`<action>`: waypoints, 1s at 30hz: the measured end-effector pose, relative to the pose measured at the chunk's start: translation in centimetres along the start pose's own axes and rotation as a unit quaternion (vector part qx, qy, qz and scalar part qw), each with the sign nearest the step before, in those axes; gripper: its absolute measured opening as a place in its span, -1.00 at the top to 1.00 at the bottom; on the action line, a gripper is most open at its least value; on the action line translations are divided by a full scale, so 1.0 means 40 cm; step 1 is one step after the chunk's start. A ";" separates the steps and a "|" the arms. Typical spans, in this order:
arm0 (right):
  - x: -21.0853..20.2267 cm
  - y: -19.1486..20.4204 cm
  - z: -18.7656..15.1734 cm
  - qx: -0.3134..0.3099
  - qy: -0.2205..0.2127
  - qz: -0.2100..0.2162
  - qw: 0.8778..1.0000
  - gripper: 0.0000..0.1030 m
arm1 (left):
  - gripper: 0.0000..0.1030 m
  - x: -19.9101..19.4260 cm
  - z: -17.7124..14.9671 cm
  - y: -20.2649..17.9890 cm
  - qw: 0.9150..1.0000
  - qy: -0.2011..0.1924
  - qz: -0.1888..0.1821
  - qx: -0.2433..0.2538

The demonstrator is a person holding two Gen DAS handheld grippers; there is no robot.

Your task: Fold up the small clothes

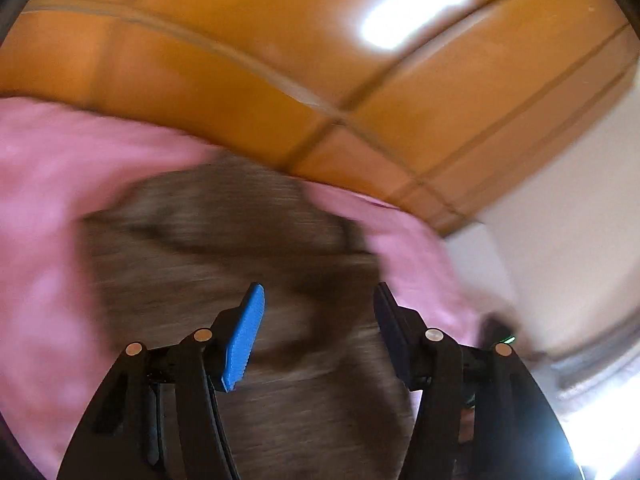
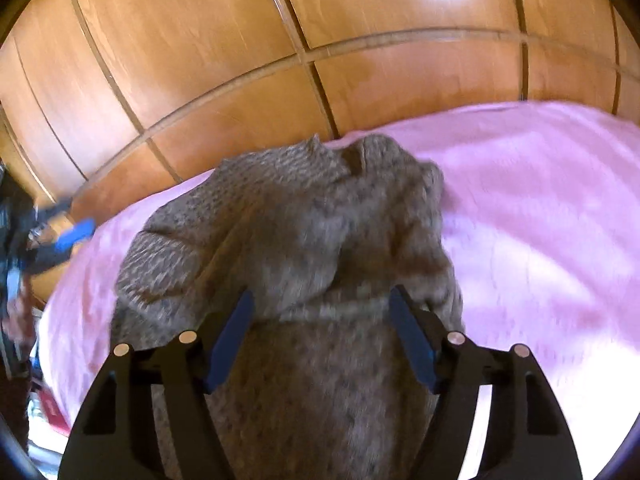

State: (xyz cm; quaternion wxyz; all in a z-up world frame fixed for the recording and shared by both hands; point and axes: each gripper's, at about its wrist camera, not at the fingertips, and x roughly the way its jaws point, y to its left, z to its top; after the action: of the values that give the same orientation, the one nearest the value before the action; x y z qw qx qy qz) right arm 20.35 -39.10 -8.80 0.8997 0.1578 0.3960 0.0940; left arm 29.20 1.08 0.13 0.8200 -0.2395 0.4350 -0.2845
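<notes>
We see a bed (image 2: 540, 208) under a pink cover, its far edge against wood panels (image 2: 200, 60). A grey-brown knit sweater (image 2: 304, 240) lies crumpled on the cover, bunched in folds; in the left wrist view it is blurred.

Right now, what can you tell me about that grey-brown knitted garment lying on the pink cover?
The grey-brown knitted sweater looks like thick, flecked wool. It lies rumpled on the pink bed cover, partly bunched, with a sleeve-like part spread to the left and a folded lump near the far edge. A ribbed band crosses it close to the camera. Both the right gripper and the left gripper hang over it with jaws open, holding nothing; whether they touch it is unclear.
</notes>
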 end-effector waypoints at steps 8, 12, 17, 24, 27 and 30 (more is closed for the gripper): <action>0.087 0.027 0.128 -0.020 0.022 0.010 1.000 -0.23 | -0.07 -0.032 -0.026 0.190 0.990 -0.005 0.141 -0.005; 0.104 0.067 0.079 -0.085 0.079 0.012 0.993 0.87 | -0.08 -0.032 -0.010 0.178 0.990 0.000 0.140 0.010; 0.035 0.007 -0.073 -0.113 0.142 0.016 0.983 0.87 | -0.08 0.017 -0.023 0.179 0.988 0.018 0.151 0.036; -0.043 -0.072 -0.046 -0.032 0.115 0.050 0.992 -0.15 | -0.07 0.061 0.016 0.170 0.986 0.021 0.155 0.065; -0.008 -0.087 0.002 0.007 0.120 0.057 0.991 -0.15 | -0.08 0.086 0.043 0.157 0.985 0.032 0.149 0.081; 0.059 -0.095 0.020 0.038 0.154 0.061 0.985 0.34 | 0.06 0.136 0.049 0.138 0.980 0.065 0.151 0.116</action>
State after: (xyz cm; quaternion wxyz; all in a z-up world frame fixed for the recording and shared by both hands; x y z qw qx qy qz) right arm 22.69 -42.10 -11.27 0.8137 0.1995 0.5231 0.1565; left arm 34.80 1.69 -5.53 0.8459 -0.0556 0.4822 -0.2211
